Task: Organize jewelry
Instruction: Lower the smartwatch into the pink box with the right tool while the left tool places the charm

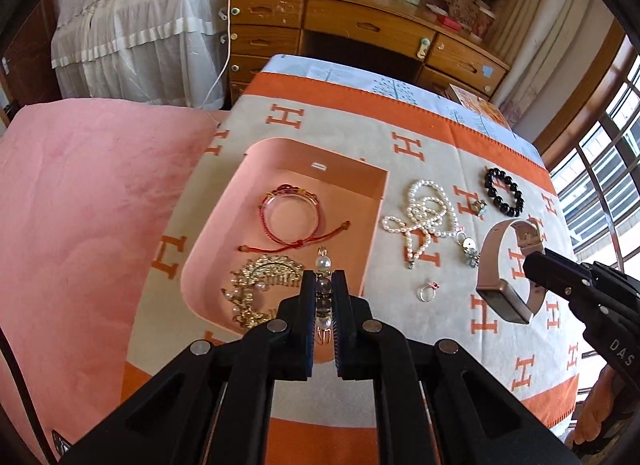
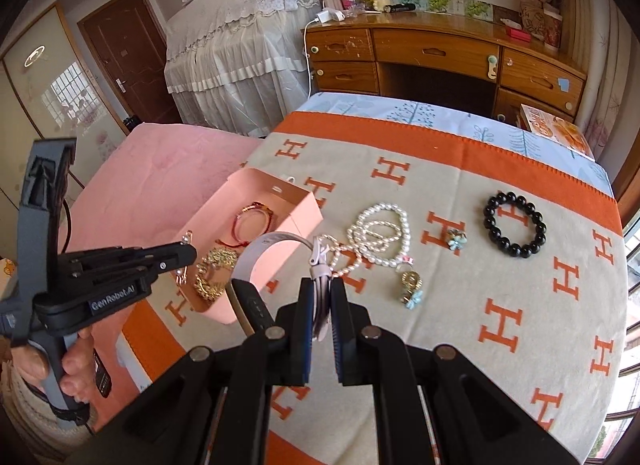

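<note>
The shallow pink cardboard box is seen lying open on the orange-and-beige H-patterned blanket covering the surface, near the blanket's left edge, with bare blanket left toward the near right corner. A pearl-and-gold beaded pin is clamped between the jaws of the left hand-held gripper above the box's near right part, where a red cord bracelet and a gold filigree ornament lie. The pink-strapped smartwatch is pinched by its band in the right hand-held gripper and held over the blanket just right of the box. A small silver ring is shown only in the left view; in the right view that spot is hidden by the watch. The white pearl necklace and black bead bracelet lie well apart on the blanket. The watch's screen is partly cut off behind the right gripper's linkage.
</note>
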{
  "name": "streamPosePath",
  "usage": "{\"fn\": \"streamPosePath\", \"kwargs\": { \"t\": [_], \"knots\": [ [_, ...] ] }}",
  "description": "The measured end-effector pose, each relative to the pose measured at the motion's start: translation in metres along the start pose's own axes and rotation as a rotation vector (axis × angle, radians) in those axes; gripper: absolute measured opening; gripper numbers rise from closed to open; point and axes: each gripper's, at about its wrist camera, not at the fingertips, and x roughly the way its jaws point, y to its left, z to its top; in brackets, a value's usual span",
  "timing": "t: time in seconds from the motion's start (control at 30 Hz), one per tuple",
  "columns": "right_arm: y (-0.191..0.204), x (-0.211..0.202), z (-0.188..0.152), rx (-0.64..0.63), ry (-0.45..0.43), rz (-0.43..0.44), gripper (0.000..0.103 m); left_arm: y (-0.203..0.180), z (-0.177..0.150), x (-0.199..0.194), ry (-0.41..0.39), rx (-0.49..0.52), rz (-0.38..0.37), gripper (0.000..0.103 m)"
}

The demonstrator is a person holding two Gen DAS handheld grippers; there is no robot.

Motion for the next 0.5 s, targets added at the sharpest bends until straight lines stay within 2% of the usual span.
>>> {"fn": "streamPosePath", "kwargs": {
  "t": [0.3,0.5],
  "knots": [
    [0.036,0.012,0.023,0.075,-0.060,-0.036,0.008,0.025,-0.010,-0.002,-0.064,0.000,0.015,0.005],
    [0.048,0.032,0.028,0.091,-0.036,-0.065,0.008,0.037,-0.011,0.004,-0.071,0.003,-0.003,0.005]
  ]
}}
